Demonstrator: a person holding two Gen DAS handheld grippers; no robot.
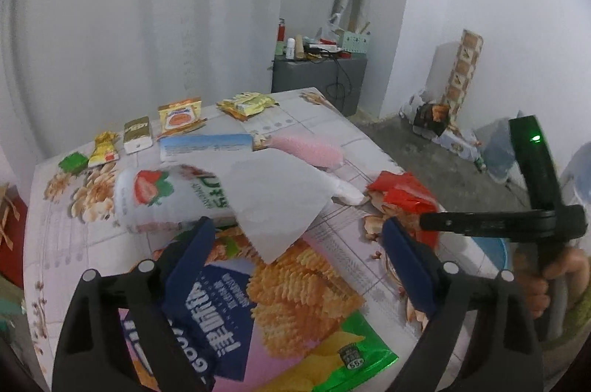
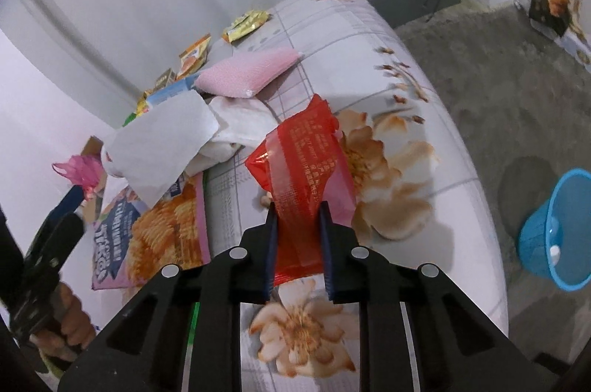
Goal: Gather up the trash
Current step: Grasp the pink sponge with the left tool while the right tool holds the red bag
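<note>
A crinkled red wrapper (image 2: 306, 163) lies on the flowered tablecloth (image 2: 369, 59), and my right gripper (image 2: 298, 209) is shut on its near end, with both blue pads pressing its sides. The same red wrapper (image 1: 402, 196) shows at the table's right edge in the left wrist view. My left gripper (image 1: 299, 244) stands open just above a large chip bag (image 1: 288, 299), its fingers to either side and nothing between the pads. A white paper sheet (image 1: 273, 196) rests partly over a strawberry-printed pack (image 1: 155, 200) just beyond the fingertips.
A blue mesh bin (image 2: 554, 229) stands on the floor right of the table. A pink pack (image 1: 306, 152), a blue-and-white box (image 1: 207, 144) and several small wrappers (image 1: 181, 115) lie towards the far edge. A grey cabinet (image 1: 317, 78) stands behind.
</note>
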